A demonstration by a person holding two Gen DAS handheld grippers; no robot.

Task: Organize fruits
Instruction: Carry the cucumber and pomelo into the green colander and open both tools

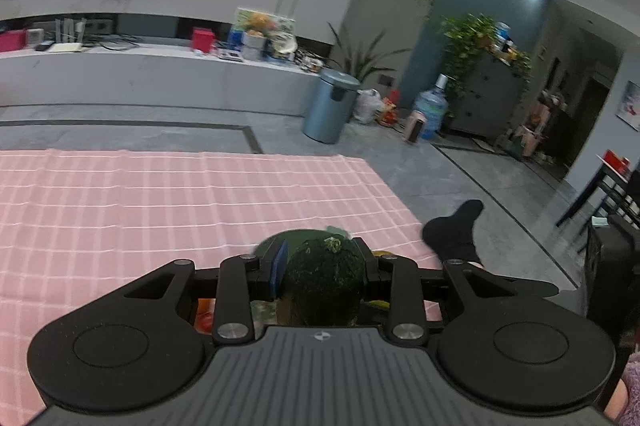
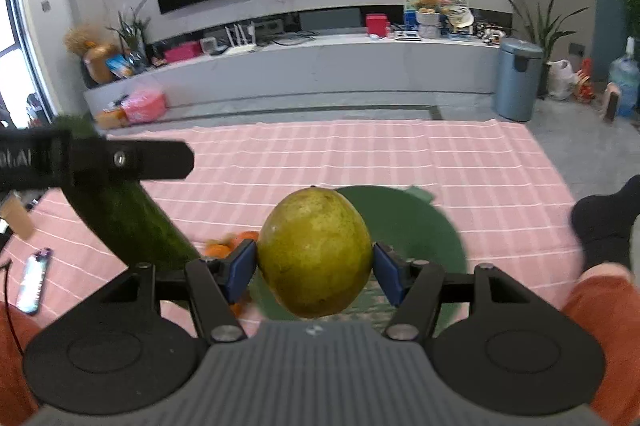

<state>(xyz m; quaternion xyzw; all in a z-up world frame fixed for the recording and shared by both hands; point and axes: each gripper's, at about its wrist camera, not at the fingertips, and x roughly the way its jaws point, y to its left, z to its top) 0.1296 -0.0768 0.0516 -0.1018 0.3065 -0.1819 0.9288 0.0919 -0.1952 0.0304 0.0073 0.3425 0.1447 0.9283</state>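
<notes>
A: Right gripper?
B: Blue pads clamped on a yellow-green mango, held above the green plate on the pink checked cloth.
A: Left gripper?
B: Fingers clamped on a dark green cucumber, end-on, raised off the cloth.

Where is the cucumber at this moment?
In the right wrist view it is at the left, held by the left gripper above the pink cloth: the cucumber.

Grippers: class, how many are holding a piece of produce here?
2. The right gripper clamps a yellow-green fruit; the left gripper clamps a dark green cucumber, also visible at left in the right wrist view.
</notes>
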